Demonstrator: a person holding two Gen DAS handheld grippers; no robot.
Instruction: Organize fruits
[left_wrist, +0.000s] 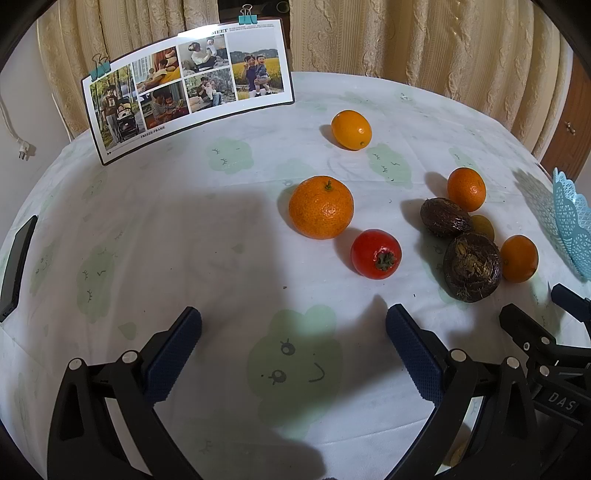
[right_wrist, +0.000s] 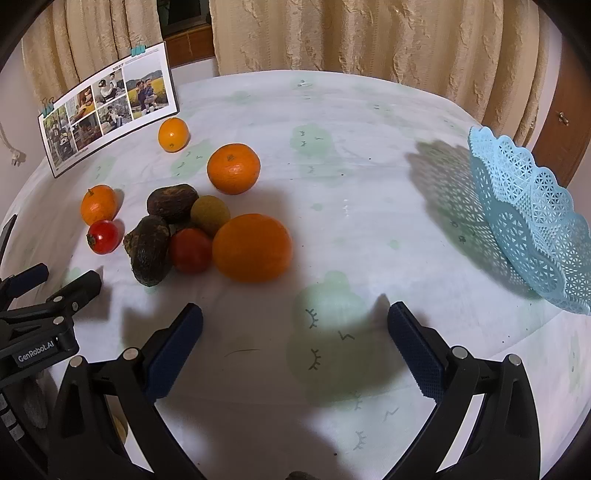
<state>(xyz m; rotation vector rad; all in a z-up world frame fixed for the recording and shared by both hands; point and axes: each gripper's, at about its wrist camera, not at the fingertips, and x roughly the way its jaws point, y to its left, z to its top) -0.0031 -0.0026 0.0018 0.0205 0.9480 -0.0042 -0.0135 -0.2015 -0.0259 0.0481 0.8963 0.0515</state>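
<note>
Both claws hang wide open and empty over the near edge of the desk (right_wrist: 332, 177), the left claw (left_wrist: 293, 345) above a bare patch of the printed cloth and the right claw (right_wrist: 295, 343) likewise, so nothing is gripped yet. Ahead of them the fruits all lie loose on the cloth: a large orange (right_wrist: 252, 248) touching a red tomato (right_wrist: 190, 250), two dark wrinkled fruits (right_wrist: 149, 249) and a small yellow-green one (right_wrist: 209, 215) in a tight cluster, with a second orange (right_wrist: 233, 168) just behind, another tomato (left_wrist: 375, 253) and a stemmed mandarin (left_wrist: 320, 207) off to the left, and a small yellow-orange citrus (left_wrist: 351, 129) farther back near the clipped photo board (left_wrist: 192, 85). Well apart on the right stands the light blue lattice basket (right_wrist: 532, 221), and no fruit shows in the part of it that is visible. By my reading the sorting has not begun; every piece remains to be carried across, presumably into that basket.
</note>
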